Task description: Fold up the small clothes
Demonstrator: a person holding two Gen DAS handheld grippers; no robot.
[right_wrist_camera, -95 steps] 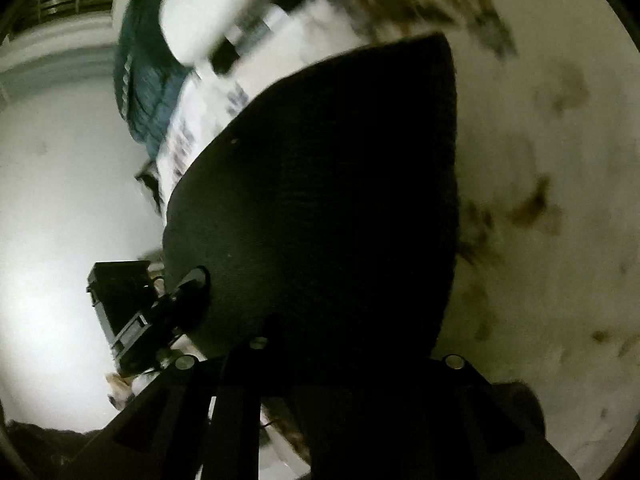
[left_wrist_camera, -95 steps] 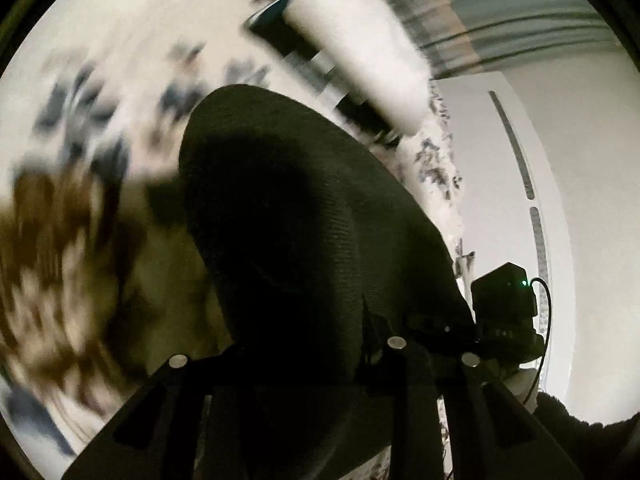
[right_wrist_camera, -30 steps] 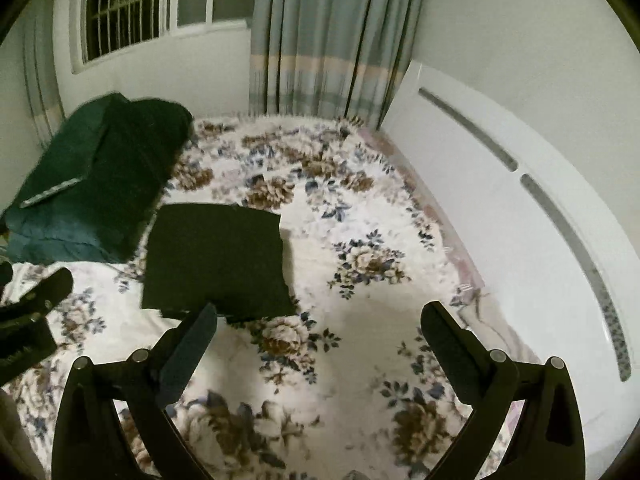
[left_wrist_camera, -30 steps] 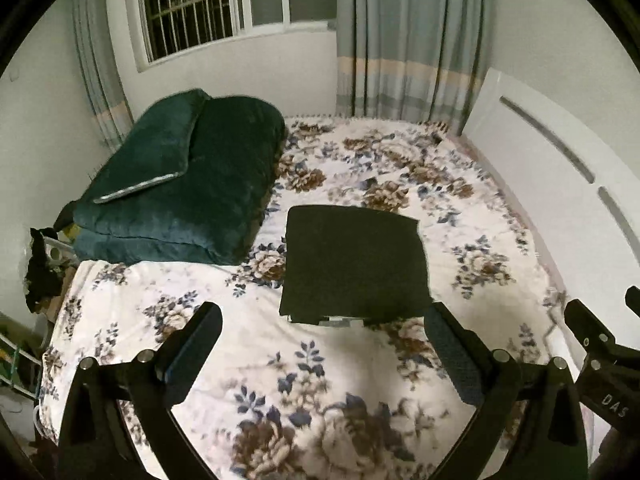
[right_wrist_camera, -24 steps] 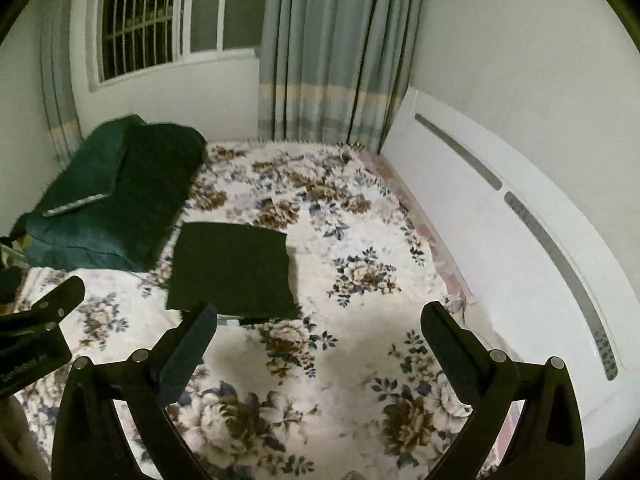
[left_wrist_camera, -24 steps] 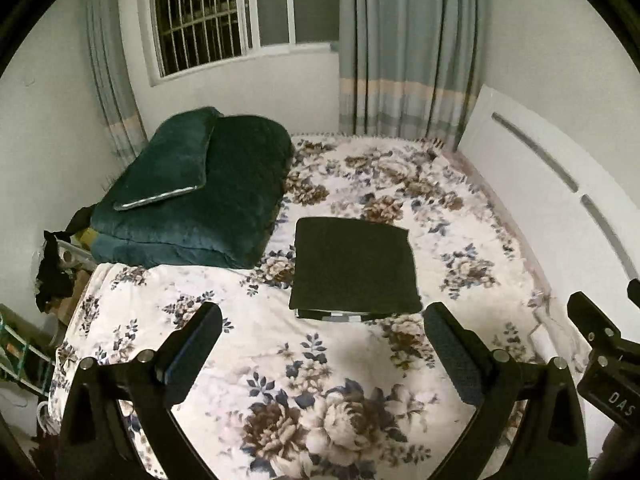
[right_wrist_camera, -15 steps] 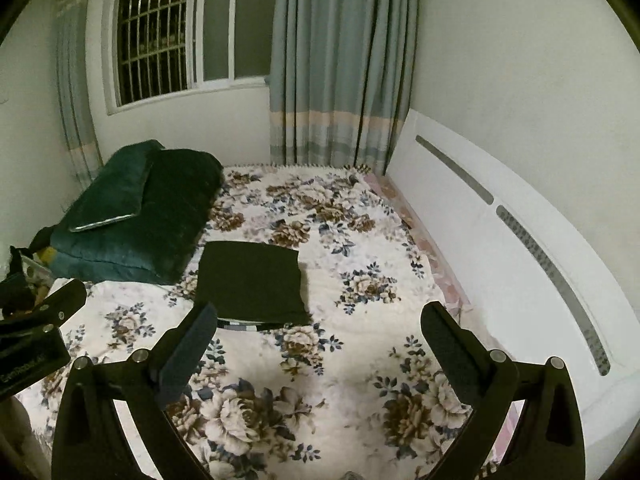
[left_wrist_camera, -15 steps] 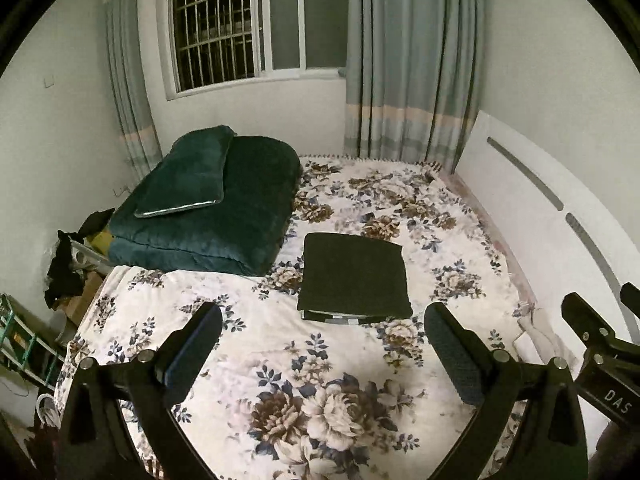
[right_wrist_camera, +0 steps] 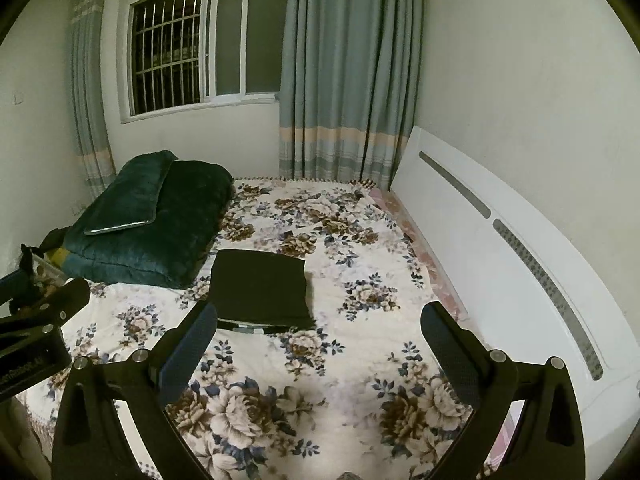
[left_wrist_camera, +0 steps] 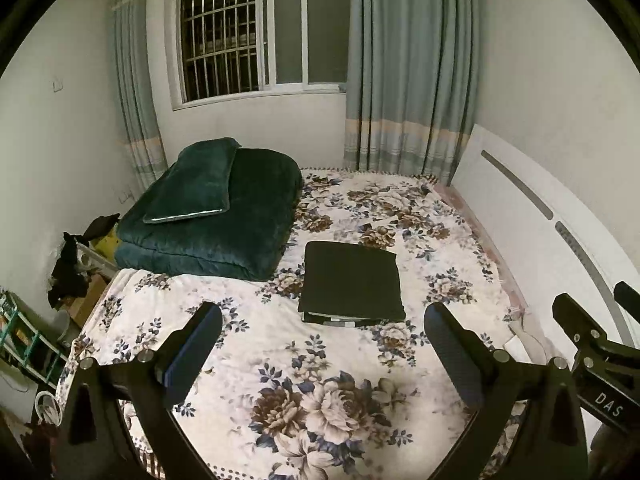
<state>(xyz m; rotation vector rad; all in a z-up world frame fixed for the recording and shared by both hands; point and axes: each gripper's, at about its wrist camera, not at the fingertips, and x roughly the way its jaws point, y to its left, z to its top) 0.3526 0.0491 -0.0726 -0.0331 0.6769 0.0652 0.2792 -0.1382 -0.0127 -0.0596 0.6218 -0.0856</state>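
The folded garment is lying flat; the left gripper and right gripper are being held spread, empty — the square edges should be left undisturbed.

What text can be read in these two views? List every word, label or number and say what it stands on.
"DAS": white letters on the black right gripper, at the right edge of the left wrist view.
White lettering on the black left gripper, at the left edge of the right wrist view: too blurred to read.
Nothing else carries text.

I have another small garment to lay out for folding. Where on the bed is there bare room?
Free: the floral sheet nearer than the folded black garment, and between it and the white headboard. Crowded: the left, under the green quilt.
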